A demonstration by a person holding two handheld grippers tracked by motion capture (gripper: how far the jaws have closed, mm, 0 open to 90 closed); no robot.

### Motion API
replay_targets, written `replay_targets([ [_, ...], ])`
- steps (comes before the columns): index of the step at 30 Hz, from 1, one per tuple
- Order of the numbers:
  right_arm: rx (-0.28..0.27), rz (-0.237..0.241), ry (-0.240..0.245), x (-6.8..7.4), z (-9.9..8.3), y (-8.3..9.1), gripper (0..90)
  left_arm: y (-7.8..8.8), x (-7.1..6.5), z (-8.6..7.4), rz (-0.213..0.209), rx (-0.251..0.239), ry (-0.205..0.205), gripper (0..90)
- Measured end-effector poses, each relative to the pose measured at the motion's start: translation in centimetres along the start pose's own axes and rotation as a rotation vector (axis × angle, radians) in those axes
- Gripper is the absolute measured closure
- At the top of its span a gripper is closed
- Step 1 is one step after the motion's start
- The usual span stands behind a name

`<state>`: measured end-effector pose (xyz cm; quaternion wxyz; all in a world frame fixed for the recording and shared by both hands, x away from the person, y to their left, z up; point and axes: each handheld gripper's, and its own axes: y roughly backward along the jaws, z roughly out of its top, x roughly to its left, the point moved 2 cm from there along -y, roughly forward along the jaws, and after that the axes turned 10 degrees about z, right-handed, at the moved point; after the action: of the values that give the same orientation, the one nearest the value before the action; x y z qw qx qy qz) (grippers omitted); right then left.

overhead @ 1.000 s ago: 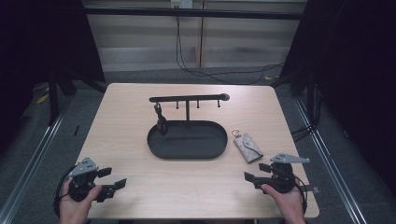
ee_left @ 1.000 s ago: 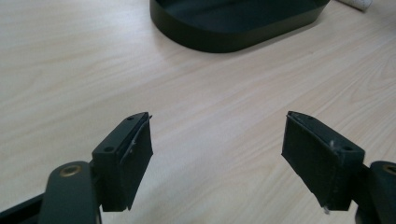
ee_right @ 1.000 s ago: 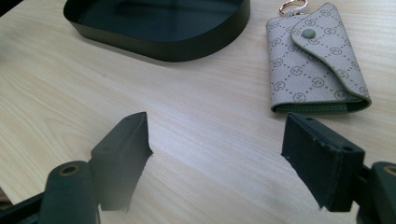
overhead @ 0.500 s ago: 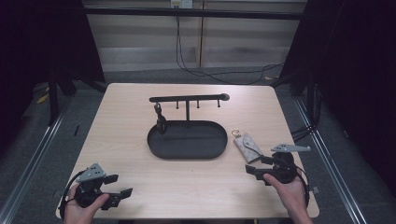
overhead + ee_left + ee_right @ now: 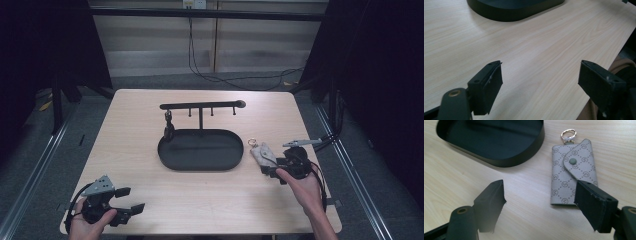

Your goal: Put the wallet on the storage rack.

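Jaws of the right gripper (image 5: 539, 202) stand apart with nothing between them and have just been closing; the beige monogrammed fabric key pouch (image 5: 573, 171) lies flat just ahead, offset toward the right jaw, its long axis pointing away, gold ring (image 5: 568, 133) at the far end, beside the black oval tray (image 5: 529, 152). Farther off, the left gripper (image 5: 540, 86) gapes over bare wood-grain table (image 5: 536, 45).

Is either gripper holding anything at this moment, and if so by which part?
Nothing is held. The right gripper stands open just short of the key pouch; the left gripper is open over bare table.

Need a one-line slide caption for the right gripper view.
Open right gripper nears a patterned key pouch beside the black tray.
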<state>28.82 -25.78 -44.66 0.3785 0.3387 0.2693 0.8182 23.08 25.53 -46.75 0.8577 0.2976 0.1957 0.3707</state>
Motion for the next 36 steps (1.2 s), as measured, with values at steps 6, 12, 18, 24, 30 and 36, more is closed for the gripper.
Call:
replay_targets([
  [6,0.060,-0.015,-0.009,-0.7,0.7,-0.8,24.2,0.0,0.3,0.0,0.004,0.011,0.004,20.6],
  [12,0.087,-0.019,-0.005,-1.0,1.4,-1.0,24.1,0.0,1.0,-0.1,0.014,0.022,0.023,20.6],
  [18,0.144,-0.029,0.001,-1.3,2.4,-1.6,22.0,0.2,1.1,-0.1,0.008,0.021,0.026,20.6],
  [24,0.179,-0.043,-0.005,-1.8,3.4,-2.2,22.1,0.2,1.1,-0.2,0.005,0.024,0.026,20.8],
  [30,0.239,-0.054,-0.002,-2.5,4.1,-2.8,23.1,0.1,1.1,-0.2,0.005,0.034,0.021,21.1],
  [36,0.269,-0.074,0.005,-3.1,4.3,-3.4,24.2,0.2,1.0,-0.2,0.005,0.040,0.017,21.2],
])
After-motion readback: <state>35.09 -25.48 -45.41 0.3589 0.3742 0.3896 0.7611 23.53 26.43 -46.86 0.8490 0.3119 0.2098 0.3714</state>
